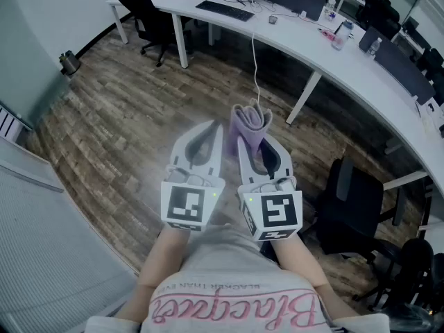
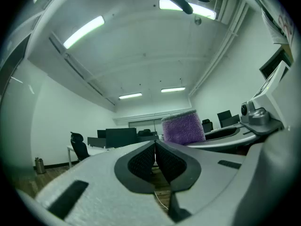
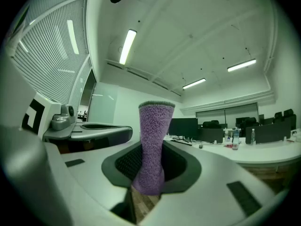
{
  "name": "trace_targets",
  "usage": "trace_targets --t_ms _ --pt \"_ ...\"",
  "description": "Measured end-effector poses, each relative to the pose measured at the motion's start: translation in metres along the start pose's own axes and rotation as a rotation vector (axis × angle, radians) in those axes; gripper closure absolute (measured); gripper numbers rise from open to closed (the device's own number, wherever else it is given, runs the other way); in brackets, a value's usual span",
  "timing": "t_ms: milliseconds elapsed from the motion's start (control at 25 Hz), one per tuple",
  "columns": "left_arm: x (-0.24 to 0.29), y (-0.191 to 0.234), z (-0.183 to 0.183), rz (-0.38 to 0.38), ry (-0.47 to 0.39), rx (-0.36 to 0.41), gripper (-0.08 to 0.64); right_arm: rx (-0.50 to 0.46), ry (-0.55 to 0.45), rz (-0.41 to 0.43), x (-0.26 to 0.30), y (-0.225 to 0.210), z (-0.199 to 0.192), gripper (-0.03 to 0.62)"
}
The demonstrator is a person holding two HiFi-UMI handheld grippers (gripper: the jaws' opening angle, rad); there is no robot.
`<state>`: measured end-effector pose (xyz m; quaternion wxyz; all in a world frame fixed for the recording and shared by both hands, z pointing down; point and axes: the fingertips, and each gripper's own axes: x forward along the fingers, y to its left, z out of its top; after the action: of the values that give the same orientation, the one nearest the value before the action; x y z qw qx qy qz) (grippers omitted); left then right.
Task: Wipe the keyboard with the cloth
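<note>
Closest in, both claws are held side by side at waist height over the wooden floor [image 1: 118,116]. The left claw [image 2: 155,143] is pressed together with nothing between its pads. The right claw [image 3: 151,150] pinches the purple cloth [image 3: 155,131] by its lower end, so most of the fluffy fabric stands up past the jaw tips, a bit slumped to one side in the head view.

Farther off, well apart from both claws, the long white table [image 1: 295,44] curves across the room; the black keyboard [image 1: 225,10] lies on it near its far left end, just in front of a monitor, with a black chair [image 1: 149,16] beside that stretch and a thin white cable [image 1: 254,64] hanging off the table edge.

No wiping has begun, by my reading; the step in hand is carrying the cloth over to the keyboard. To do it well, keep the right pinch firm on the way (fleece like this likely slips easily). Approach the keys from above and lay the loose end flat rather than poking with the jaw tips; stroke lightly along the rows so no key catches. The left claw could brace the keyboard's near edge so it does not skate; steer clear of the cable.
</note>
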<state>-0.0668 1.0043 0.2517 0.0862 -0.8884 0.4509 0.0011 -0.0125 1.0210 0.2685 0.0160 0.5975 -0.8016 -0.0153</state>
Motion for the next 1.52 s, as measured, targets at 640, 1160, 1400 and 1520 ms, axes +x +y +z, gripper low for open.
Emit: trace_targets --t_ms 640,1160,1400,1520 --pt "-0.004 0.002 -0.012 0.046 0.028 -0.022 0.555 0.008 0.001 0.055 0.002 0.003 -0.007 0.500" --pt "0.053 0.051 -0.027 0.048 0.019 -0.031 0.555 0.012 0.008 0.045 0.070 -0.017 -0.014 0.500" --pt "0.099 0.092 -0.036 0.032 0.015 -0.030 0.555 0.007 0.008 0.020 0.130 -0.029 -0.014 0.500" --pt "0.120 0.115 -0.040 0.029 0.015 -0.036 0.555 0.006 0.015 0.010 0.161 -0.032 -0.015 0.500"
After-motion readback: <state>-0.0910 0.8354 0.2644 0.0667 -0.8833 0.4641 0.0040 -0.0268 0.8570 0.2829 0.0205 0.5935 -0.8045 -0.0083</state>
